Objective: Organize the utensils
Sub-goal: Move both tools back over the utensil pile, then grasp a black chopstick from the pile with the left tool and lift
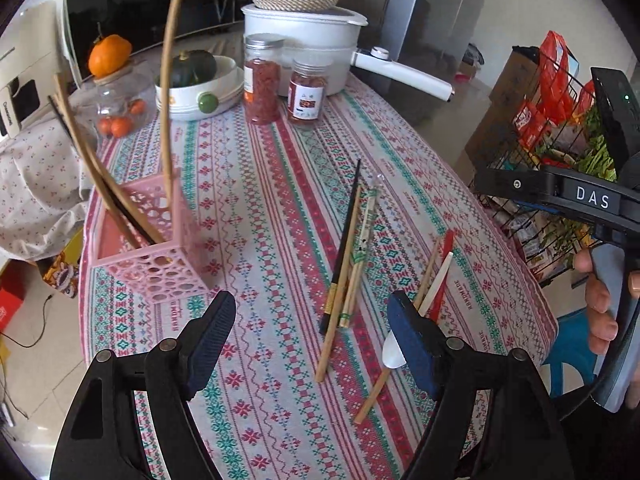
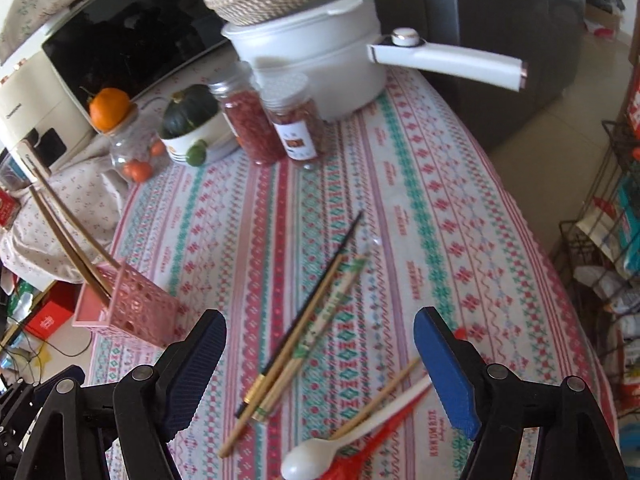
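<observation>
A pink perforated basket (image 1: pixel 156 240) (image 2: pixel 132 308) stands at the table's left side with several long wooden chopsticks (image 1: pixel 166 96) leaning out of it. Loose chopsticks (image 1: pixel 348 256) (image 2: pixel 304 328), one black, some wooden, one in a paper sleeve, lie mid-table. A white spoon (image 2: pixel 320 454) (image 1: pixel 436 280), a red utensil (image 2: pixel 376 440) and a wooden chopstick (image 2: pixel 380 400) lie nearer. My left gripper (image 1: pixel 312 336) is open and empty above the cloth. My right gripper (image 2: pixel 320 364) is open and empty above the loose utensils; its body shows at the right of the left wrist view (image 1: pixel 592 200).
At the table's back stand a white pot (image 1: pixel 304 40) with a long handle (image 2: pixel 448 60), two spice jars (image 1: pixel 262 80) (image 1: pixel 308 92), a bowl with a green squash (image 1: pixel 196 80) and a glass jar with oranges (image 1: pixel 116 96). A wire rack of groceries (image 1: pixel 552 128) stands right of the table.
</observation>
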Demonstrator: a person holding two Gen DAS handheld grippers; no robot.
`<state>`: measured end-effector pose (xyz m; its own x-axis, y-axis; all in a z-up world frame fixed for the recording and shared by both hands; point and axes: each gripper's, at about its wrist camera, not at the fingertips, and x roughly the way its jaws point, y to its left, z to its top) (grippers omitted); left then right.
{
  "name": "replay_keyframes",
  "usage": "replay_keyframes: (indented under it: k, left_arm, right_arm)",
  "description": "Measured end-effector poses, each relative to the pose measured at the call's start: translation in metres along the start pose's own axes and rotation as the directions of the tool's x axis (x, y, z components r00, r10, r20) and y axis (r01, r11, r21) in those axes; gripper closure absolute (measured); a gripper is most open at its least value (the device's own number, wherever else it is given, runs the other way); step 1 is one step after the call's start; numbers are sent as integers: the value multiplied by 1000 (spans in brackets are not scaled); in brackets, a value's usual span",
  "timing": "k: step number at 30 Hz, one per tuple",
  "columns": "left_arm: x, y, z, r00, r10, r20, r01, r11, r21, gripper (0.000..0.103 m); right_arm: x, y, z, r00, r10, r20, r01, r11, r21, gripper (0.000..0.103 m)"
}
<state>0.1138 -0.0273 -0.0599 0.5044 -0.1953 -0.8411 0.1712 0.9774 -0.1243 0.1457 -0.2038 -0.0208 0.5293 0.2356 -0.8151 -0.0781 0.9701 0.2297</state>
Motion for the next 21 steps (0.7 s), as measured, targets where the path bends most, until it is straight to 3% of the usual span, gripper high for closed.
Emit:
replay_keyframes:
  k: [7, 9, 10, 13, 19, 21]
  left_arm:
    - [48, -28, 23, 996, -17, -83, 18, 1000, 7, 22]
    - [61, -32, 30, 996, 2, -87, -2, 1000, 0, 13]
    - [67, -35, 33, 996, 24, -90, -23, 1000, 10, 0]
    - [86, -40, 45, 993, 72, -95, -69, 997, 39, 0]
    - [122, -34, 71, 981, 110, -162, -109, 994, 11, 0]
    - [132, -33, 79, 972, 152, -177, -149, 988, 31, 8]
  right_arm:
    - [9, -45, -4, 995, -77, -65, 80, 996, 42, 21]
    - [12, -54, -6, 993, -88, -83, 92, 995, 47, 21]
    - [13, -59, -6, 991, -94, -91, 99, 994, 48, 21]
    - [17, -71, -8, 988, -110, -112, 116, 992, 48, 21]
    - [24, -89, -4, 982, -116, -146, 129, 989, 79, 21]
    - [27, -93, -3, 981, -114, -155, 128, 988, 85, 21]
